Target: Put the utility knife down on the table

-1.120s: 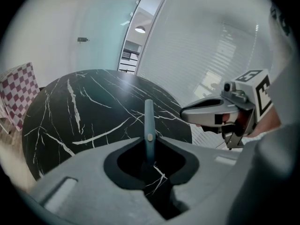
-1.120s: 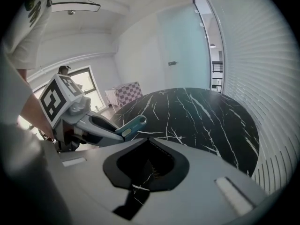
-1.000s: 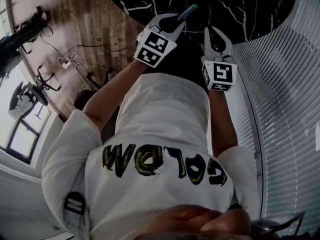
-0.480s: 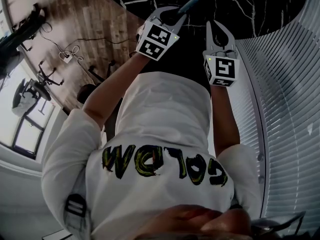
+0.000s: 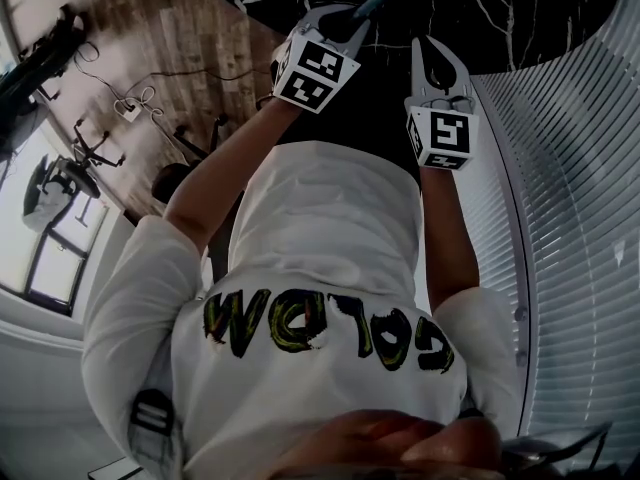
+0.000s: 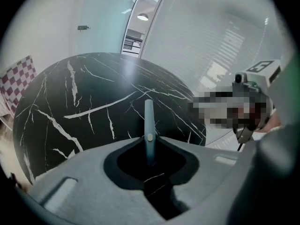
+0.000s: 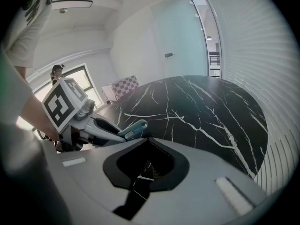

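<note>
The utility knife (image 6: 149,121) is a slim teal-blue handle that sticks out forward past my left gripper (image 6: 149,143), which is shut on it. In the head view the knife (image 5: 375,3) points up the picture from the left gripper (image 5: 345,20), above the black marble table (image 5: 480,18). From the right gripper view the knife (image 7: 133,129) juts from the left gripper (image 7: 110,131), still off the table top. My right gripper (image 7: 147,139) hangs beside it with its tips together and nothing held, and it shows in the head view (image 5: 432,53) to the right of the left one.
The round black table (image 6: 70,97) with white veins is bare in all views. White blinds (image 5: 570,218) run along the right. A wooden floor with cables and chairs (image 5: 130,118) lies to the left. A glass wall and door stand beyond the table (image 7: 173,36).
My left gripper with the knife has shifted a little up the picture, nearer the table. The right gripper has hardly moved.
</note>
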Tool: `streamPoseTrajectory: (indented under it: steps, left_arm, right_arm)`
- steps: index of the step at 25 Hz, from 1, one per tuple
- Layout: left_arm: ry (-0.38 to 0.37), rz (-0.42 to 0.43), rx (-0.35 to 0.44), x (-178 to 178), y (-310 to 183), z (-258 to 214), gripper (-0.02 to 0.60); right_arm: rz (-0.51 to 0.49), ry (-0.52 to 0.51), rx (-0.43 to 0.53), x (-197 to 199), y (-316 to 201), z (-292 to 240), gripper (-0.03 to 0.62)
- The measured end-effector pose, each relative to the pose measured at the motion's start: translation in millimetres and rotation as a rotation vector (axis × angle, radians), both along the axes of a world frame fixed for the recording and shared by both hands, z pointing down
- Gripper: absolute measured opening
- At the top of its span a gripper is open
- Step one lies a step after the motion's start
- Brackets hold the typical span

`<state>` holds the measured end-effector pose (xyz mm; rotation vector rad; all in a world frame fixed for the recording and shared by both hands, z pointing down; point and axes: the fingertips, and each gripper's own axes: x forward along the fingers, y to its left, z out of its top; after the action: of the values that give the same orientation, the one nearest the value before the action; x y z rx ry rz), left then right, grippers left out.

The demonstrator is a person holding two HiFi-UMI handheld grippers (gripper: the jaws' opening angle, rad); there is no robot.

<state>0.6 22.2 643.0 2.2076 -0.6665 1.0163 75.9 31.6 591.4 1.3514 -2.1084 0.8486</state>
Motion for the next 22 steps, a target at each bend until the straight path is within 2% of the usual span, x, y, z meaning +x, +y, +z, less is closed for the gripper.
streamPoseTrajectory:
  steps: [6, 22]
  left_arm:
    - [-0.013, 0.016, 0.007, 2, 6, 12, 0.072]
    - [-0.022, 0.023, 0.042, 4, 8, 8, 0.088]
  right_arm:
    - [0.004, -0.007, 0.003, 1, 1, 7, 0.002]
    - [0.003, -0.008, 0.006, -2, -6, -3, 0.002]
